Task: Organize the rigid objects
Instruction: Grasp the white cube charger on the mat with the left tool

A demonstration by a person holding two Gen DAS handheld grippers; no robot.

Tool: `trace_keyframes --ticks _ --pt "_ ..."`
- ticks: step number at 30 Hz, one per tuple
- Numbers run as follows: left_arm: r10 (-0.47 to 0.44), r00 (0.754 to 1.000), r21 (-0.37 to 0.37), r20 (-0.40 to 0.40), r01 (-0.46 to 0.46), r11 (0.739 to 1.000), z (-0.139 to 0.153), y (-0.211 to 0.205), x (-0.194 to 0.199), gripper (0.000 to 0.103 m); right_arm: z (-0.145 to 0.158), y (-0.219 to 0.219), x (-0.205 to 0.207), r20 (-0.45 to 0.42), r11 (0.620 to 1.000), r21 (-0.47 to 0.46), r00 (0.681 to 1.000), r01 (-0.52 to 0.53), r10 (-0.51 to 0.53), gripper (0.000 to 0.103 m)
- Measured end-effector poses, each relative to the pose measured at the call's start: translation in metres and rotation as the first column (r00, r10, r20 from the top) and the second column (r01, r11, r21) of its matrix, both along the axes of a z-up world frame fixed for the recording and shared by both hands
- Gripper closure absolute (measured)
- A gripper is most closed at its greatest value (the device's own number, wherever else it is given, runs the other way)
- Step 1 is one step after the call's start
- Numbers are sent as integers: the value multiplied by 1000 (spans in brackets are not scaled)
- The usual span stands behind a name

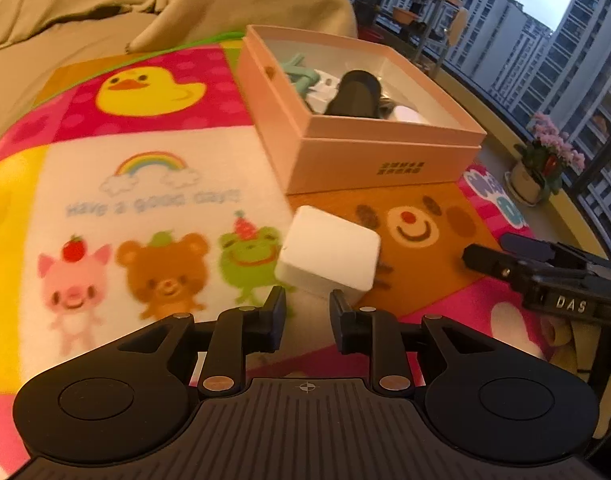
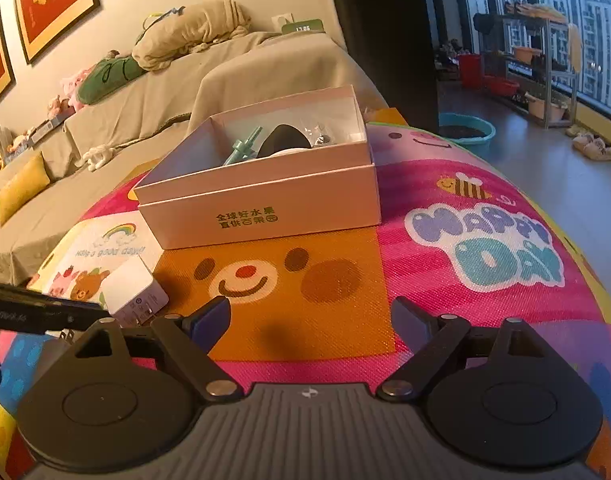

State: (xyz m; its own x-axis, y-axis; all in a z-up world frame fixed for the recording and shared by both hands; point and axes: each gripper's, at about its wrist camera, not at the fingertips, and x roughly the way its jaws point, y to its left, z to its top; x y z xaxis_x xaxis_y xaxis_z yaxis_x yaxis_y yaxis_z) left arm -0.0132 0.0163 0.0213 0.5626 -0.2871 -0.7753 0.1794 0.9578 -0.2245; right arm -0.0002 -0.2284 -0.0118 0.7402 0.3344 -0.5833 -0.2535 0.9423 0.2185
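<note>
Here, our left gripper (image 1: 307, 312) has its fingers a little apart, holding nothing. The white charger block (image 1: 328, 255) lies just ahead of its tips, on the colorful mat (image 1: 153, 200), a bit to the right. Beyond the block sits the pink box (image 1: 385, 160), already holding a dark thing and a teal one. Our left gripper is the nearer one. Our right gripper (image 2: 309, 320) is wide apart and empty, with the block off to its left. Only the right view shows the block's prongs.
</note>
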Motion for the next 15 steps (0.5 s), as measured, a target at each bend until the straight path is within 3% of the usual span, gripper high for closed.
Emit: trace_keyframes --ticks 3,6,10,12,15 --pt "5 1000 -7 1 -5 1000 1 -10 4 62 -1 3 -2 10 1000 -5 1000 -14 15 15" --pt "-25 1000 -35 -13 24 999 2 -18 5 62 -1 -2 -2 9 1000 18 1000 -14 14 15" --pt "-134 991 115 6 133 984 3 -45 -5 60 0 -6 -3 11 999 37 1000 -13 12 15" --pt "-151 989 120 -2 150 981 3 -51 -6 43 -1 -6 -3 10 999 42 1000 -13 12 15" --pt "-132 991 43 -23 132 990 1 -53 -2 19 0 -7 -3 12 999 52 1000 -11 11 15"
